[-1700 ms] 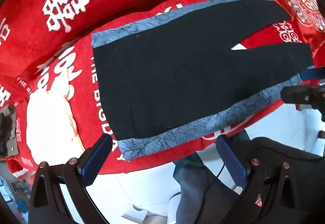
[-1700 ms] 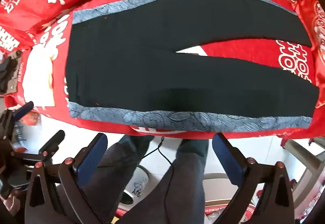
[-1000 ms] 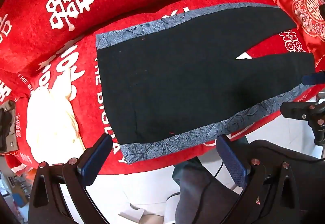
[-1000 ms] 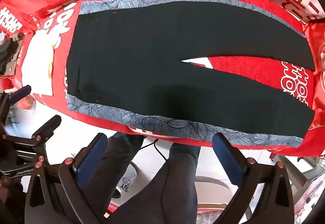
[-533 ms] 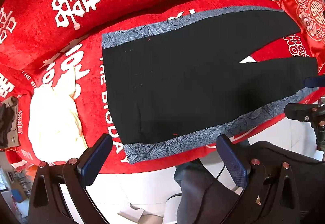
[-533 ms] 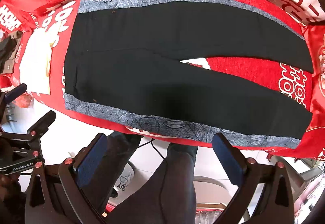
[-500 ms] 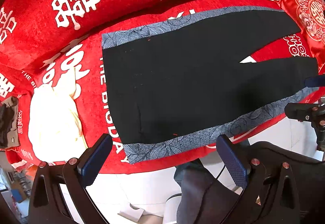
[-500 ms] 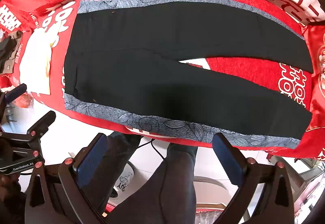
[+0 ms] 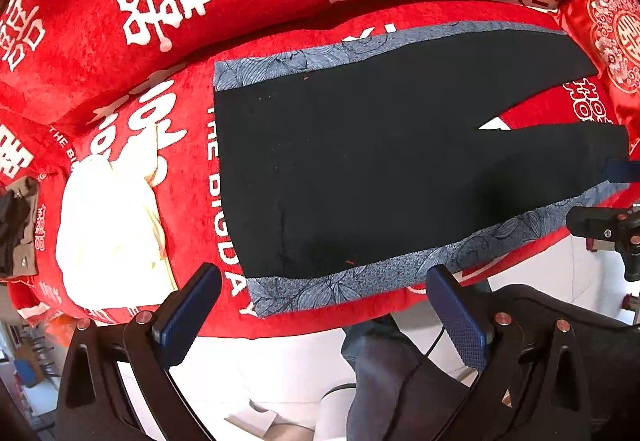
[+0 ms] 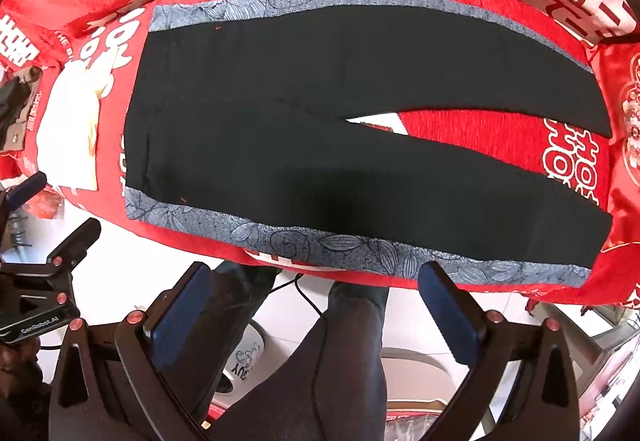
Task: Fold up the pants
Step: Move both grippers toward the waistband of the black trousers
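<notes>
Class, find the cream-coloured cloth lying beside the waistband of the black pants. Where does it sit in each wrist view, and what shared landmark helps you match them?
Left wrist view: cream cloth at lower left, left of the black pants.
Right wrist view: cream cloth at the left edge, mid-height, left of the pants.
Shared landmark: the white patch at the fork of the legs.

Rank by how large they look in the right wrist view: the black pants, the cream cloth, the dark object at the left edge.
1. black pants, by far the largest.
2. cream cloth.
3. dark object, smallest, though the frame edge cuts it off.
</notes>
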A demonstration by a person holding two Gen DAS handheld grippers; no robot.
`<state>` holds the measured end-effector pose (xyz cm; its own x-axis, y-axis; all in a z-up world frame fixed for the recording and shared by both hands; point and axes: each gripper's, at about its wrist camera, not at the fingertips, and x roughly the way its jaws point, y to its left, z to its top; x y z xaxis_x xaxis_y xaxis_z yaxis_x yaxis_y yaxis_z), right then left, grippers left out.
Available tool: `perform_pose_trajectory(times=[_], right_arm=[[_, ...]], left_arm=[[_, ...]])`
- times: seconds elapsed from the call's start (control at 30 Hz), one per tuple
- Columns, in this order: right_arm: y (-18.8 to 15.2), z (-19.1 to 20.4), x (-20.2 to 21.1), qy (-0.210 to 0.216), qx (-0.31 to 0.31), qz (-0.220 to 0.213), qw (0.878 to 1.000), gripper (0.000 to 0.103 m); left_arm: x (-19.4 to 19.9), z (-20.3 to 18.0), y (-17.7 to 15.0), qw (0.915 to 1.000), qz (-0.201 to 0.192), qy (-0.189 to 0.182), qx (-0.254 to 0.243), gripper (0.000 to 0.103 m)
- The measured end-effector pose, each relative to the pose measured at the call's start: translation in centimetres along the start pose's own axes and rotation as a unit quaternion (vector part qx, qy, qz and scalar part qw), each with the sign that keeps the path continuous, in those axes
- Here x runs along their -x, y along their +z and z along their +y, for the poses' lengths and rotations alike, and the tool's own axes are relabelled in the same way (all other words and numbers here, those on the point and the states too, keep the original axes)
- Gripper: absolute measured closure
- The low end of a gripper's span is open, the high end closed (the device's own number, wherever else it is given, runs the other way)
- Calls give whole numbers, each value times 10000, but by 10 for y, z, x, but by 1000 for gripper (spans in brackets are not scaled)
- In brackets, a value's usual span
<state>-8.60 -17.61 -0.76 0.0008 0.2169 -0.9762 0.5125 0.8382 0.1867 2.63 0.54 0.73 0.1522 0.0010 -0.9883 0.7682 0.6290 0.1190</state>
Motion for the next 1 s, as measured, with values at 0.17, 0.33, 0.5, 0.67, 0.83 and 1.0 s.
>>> perform_pose_trajectory(times=[0.17, 0.33, 0.5, 0.67, 0.83, 1.0], right_arm=[[1, 0, 0, -4, 19, -18, 10000, 0], [2, -3, 2, 19, -25, -53, 10000, 0], [1, -6, 3, 70, -39, -91, 9999, 0], [3, -13, 6, 130, -8, -158, 9998, 0], [4, -26, 14, 202, 78, -251, 9995, 0], [-6, -45, 23, 187, 283, -351, 9988, 0]], left_arm=[[-1, 3, 1, 10000, 12, 5, 94, 0], [1, 3, 2, 9999, -19, 60, 97, 0], [3, 1, 3, 9998, -39, 126, 119, 0], [8, -2, 6, 9995, -49, 230, 231, 0], [18, -12, 6, 9985, -78, 361, 415, 0], [24, -24, -3, 9956, -2, 389, 850, 0]])
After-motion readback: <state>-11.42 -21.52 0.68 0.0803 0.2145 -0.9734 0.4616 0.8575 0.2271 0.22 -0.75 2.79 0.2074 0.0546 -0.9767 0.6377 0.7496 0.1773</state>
